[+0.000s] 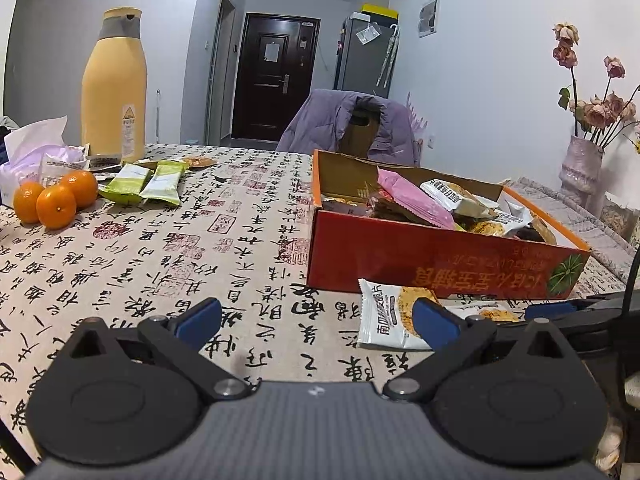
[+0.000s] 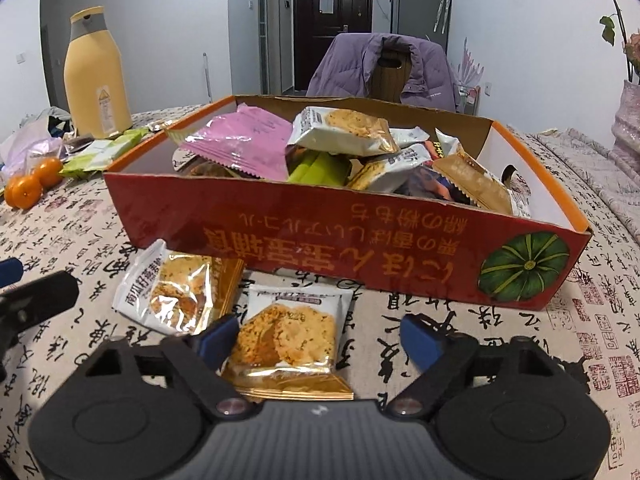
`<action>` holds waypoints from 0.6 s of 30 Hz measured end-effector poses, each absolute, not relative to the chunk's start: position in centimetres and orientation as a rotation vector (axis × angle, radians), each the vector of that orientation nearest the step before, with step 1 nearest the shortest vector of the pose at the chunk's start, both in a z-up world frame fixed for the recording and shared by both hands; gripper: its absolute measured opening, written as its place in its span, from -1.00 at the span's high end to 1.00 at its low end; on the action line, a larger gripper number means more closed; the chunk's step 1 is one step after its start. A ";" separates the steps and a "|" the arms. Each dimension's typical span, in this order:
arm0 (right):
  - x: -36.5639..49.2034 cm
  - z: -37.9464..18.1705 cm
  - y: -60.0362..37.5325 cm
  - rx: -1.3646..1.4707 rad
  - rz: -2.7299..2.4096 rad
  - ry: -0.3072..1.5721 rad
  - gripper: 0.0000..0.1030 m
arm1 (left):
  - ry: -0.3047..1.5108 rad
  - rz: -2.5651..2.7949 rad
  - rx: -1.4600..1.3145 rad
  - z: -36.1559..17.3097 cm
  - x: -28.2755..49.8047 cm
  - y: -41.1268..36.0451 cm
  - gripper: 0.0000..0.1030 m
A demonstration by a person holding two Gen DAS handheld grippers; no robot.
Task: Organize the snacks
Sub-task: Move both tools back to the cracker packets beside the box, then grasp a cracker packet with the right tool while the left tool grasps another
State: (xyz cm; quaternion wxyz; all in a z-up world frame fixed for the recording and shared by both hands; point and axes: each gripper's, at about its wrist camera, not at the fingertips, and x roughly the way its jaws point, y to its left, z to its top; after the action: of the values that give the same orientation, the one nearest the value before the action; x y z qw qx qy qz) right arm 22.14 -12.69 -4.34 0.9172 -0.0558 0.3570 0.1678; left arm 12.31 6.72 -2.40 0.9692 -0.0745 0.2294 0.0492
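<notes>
From the left wrist, the left gripper point(image 1: 316, 320) hovers low over the desk point(image 1: 160, 248) with its jaws spread wide and nothing between them. A white cracker packet point(image 1: 386, 314) lies on the cloth just in front of its right finger, beside the red box point(image 1: 436, 258) that already holds a heap of snacks. Two green packets point(image 1: 140, 186) and three oranges point(image 1: 56, 200) lie well apart, near the yellow bottle point(image 1: 114, 88).

From the right wrist, the right gripper point(image 2: 316, 338) points down at a second cracker packet point(image 2: 290, 334) lying in front of the red box point(image 2: 320, 240). The jaws stand apart around it; the left pad looks close to its edge, the right pad clear, so it is not gripped yet. Another packet point(image 2: 176, 296) lies just to its left.

The step in hand seems to be picking this packet up. Next the jaws should close on it, then lift it over the box wall.
</notes>
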 end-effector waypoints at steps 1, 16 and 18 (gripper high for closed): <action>22.1 -4.3 -12.6 -0.116 0.350 0.733 -0.60 | 0.462 0.099 -0.151 -2.4 12.3 6.7 -1.00; 20.6 -3.4 -13.8 -0.071 0.421 0.690 0.15 | 0.488 0.099 -0.145 -2.6 12.7 6.6 -1.00; 20.2 -3.1 -14.3 -0.062 0.416 0.670 0.15 | 0.502 0.101 -0.131 -2.6 12.9 6.4 -1.00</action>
State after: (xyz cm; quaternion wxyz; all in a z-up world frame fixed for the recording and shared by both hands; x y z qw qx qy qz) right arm 20.22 -14.32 -3.10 0.9228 -0.0303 0.3262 0.2027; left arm 12.85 6.44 -2.65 0.9652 -0.0646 0.2483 0.0500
